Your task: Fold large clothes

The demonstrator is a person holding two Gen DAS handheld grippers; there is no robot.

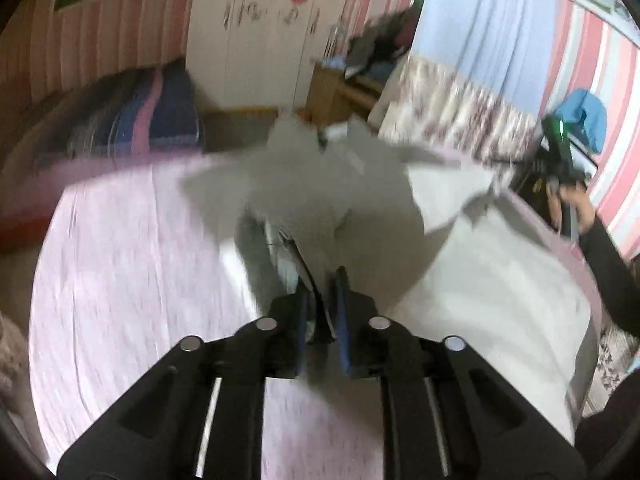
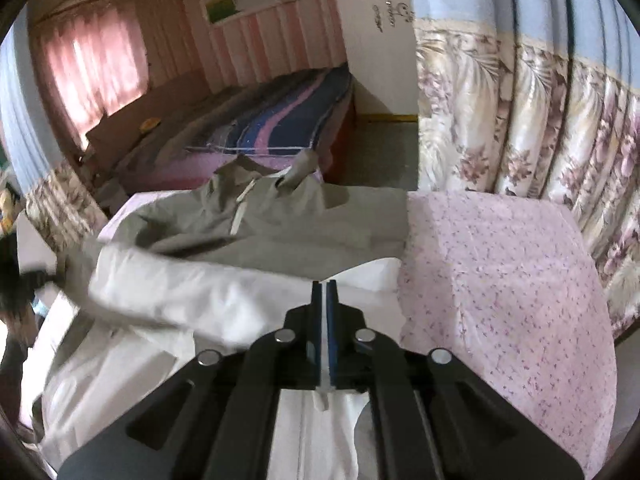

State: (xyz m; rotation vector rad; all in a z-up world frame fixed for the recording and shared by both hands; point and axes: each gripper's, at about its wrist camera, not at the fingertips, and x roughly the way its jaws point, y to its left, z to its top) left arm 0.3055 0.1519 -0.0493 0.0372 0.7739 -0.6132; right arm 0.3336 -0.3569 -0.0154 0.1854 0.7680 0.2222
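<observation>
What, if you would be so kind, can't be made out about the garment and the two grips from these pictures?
- Left wrist view: motion blur smears the grey garment; its shape and folds are unreadable.
- Same view: the left gripper pinches bunched cloth, but which part cannot be told.
- Right wrist view: the right gripper holds a thin white edge; its own body hides the hem below.
- Same view: the other gripper at the left edge is blurred and cut off.

A: The jacket (image 2: 256, 236) looks like thin woven cloth, matt and smooth, pale grey.

B: And under the jacket, the bedsheet (image 2: 500, 280) is soft matt cotton-like cloth with a fine pink speckled print.

A: Beyond the jacket, the curtain (image 2: 520, 120) has a satin sheen.

B: The right gripper (image 2: 326, 292) is matt black plastic, with shiny metal bolt heads.
</observation>
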